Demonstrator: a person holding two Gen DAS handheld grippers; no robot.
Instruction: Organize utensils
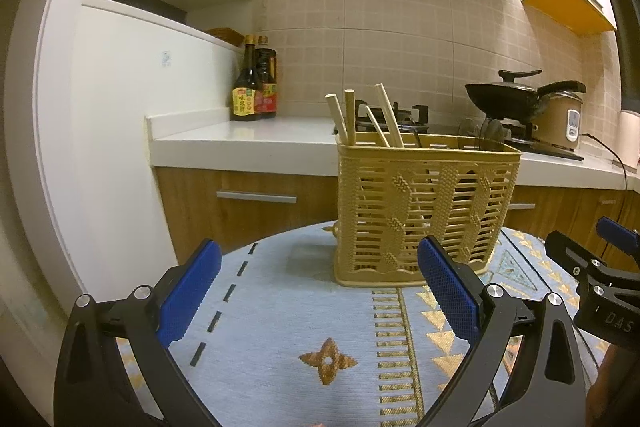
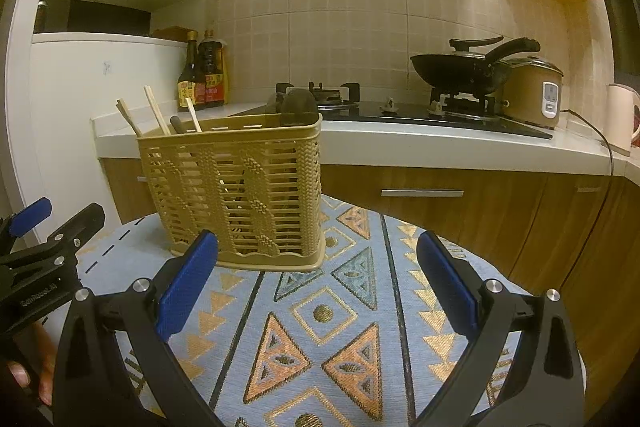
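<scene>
A tan slatted utensil basket (image 1: 424,211) (image 2: 240,195) stands upright on a round table with a patterned blue cloth (image 1: 280,327) (image 2: 320,311). Several wooden chopsticks (image 1: 352,119) (image 2: 156,111) lean in its left end, and dark spoons (image 2: 298,107) (image 1: 490,135) stick out of its right end. My left gripper (image 1: 320,283) is open and empty, just in front of the basket. My right gripper (image 2: 318,275) is open and empty too, in front of the basket's right corner. Each view catches the other gripper at its side edge.
Behind the table runs a white counter (image 1: 248,139) with wooden drawers. On it are two sauce bottles (image 1: 254,87) (image 2: 204,75), a gas hob with a black wok (image 2: 460,71) (image 1: 512,99) and a rice cooker (image 2: 534,93). A hand (image 2: 36,367) shows at lower left.
</scene>
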